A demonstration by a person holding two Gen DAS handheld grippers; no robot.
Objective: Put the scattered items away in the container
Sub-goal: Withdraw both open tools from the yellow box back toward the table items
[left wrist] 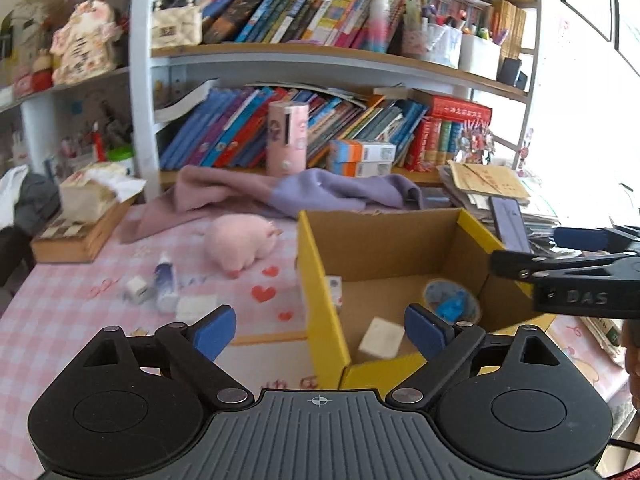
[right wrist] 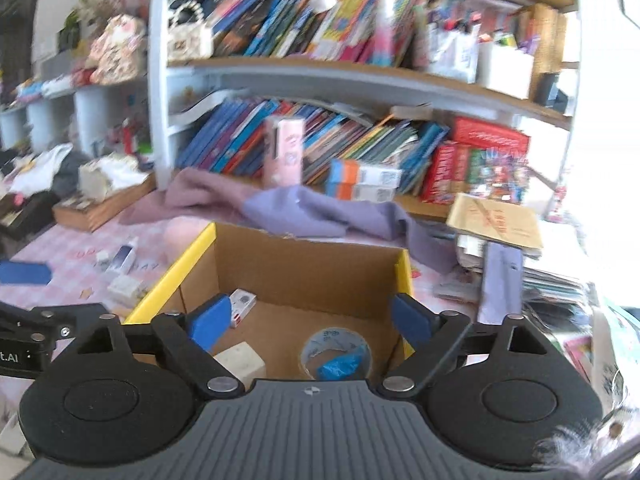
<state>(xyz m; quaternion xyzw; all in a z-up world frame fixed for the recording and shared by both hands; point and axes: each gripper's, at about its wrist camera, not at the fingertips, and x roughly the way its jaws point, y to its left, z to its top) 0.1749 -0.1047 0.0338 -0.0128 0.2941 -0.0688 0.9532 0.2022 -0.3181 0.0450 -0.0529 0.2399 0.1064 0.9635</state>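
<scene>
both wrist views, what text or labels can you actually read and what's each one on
"DAS": raised letters on the right gripper body, left wrist view.
"t.AI": white letters on the left gripper body, cut by the frame edge, right wrist view.
Book spines, tape roll print, small carton: too blurred to read.

We see a brown cardboard box (left wrist: 384, 256) with yellow outer walls on a pink-and-white checked counter (left wrist: 60, 312) scattered with red hearts, beside a pink plush pig (left wrist: 240, 244), a lilac cloth (left wrist: 340, 192) and blue-padded black grippers.
</scene>
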